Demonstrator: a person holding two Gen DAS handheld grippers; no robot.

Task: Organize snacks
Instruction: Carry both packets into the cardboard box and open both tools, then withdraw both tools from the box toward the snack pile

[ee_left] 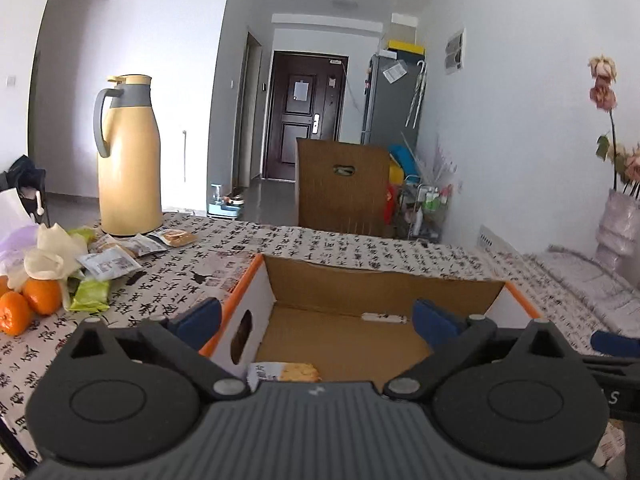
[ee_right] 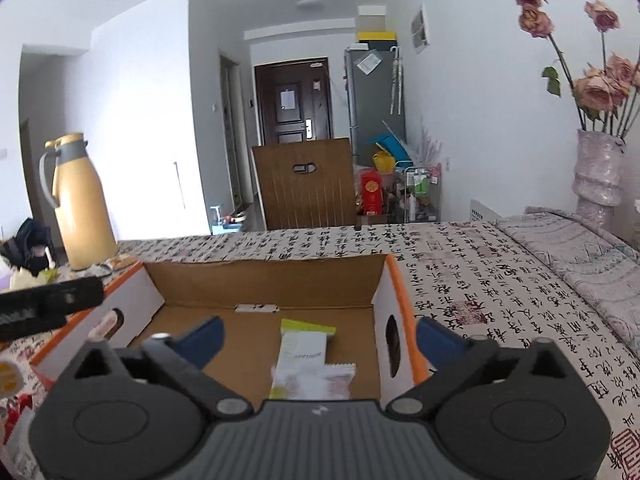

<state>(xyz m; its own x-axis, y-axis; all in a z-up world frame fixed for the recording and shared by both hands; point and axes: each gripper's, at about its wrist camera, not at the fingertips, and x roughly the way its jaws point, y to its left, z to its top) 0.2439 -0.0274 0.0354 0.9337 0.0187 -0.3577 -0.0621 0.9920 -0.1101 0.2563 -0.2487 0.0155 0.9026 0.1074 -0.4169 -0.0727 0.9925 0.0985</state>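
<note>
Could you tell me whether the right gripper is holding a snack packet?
No, the right gripper is open over the box, with the packets lying loose below.

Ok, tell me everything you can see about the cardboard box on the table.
The cardboard box is an open, shallow tray: plain brown inside, white outer walls with orange rims and an oval hand hole in each end wall. It sits flat on the calligraphy-print tablecloth. Inside lie a green-and-white snack packet, a pink-and-white one and a biscuit packet. A small white label sticks at the back.
</note>
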